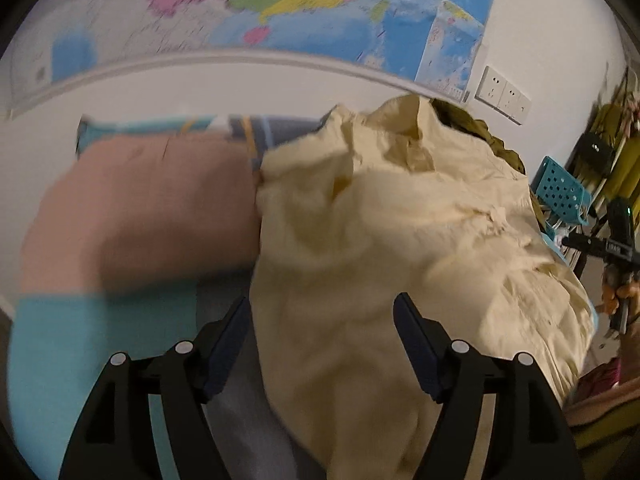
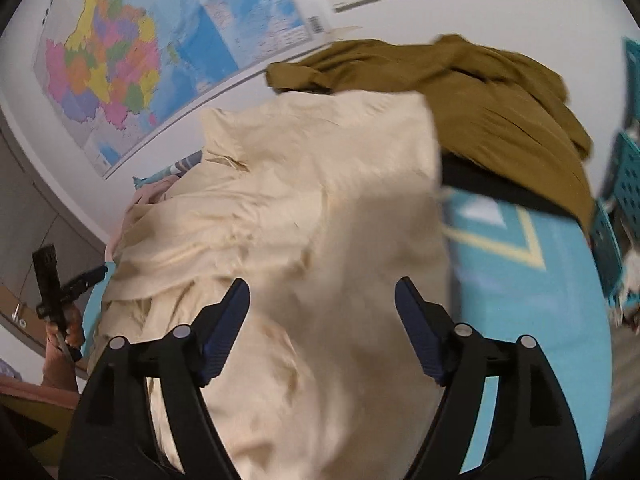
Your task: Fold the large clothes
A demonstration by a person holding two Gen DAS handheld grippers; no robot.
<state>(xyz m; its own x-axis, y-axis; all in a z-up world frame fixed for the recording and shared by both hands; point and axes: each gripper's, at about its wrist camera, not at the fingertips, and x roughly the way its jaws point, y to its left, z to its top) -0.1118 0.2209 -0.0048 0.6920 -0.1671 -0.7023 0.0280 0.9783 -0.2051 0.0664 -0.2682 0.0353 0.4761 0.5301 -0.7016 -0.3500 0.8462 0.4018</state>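
The cream garment [image 1: 384, 240] lies crumpled in a heap on the teal bedsheet [image 1: 60, 360], filling the centre of both wrist views. In the left wrist view it runs from 12 o'clock down to 6 o'clock, and its near edge passes between the fingers of the left gripper [image 1: 322, 316], whose jaws stand wide with nothing clamped. A pink pillow [image 1: 140, 208] sits at 9 o'clock, its right edge touching the garment. A map [image 1: 260, 4] hangs on the wall at 12 o'clock, with wall sockets [image 1: 504, 94] at 2 o'clock. A teal basket [image 1: 560, 192] with holes stands at 3 o'clock, just beyond the garment's edge.

In the right wrist view the garment [image 2: 304, 208] spreads from the centre to 6 o'clock under the right gripper [image 2: 322, 300], jaws wide, holding nothing. An olive garment [image 2: 480, 92] is piled at 1 o'clock, its lower left edge touching the cream one. Bare bedsheet [image 2: 540, 320] shows at 4 o'clock, the basket [image 2: 628, 176] at 3 o'clock and the map [image 2: 132, 60] at 10 o'clock. Both views are blurred.
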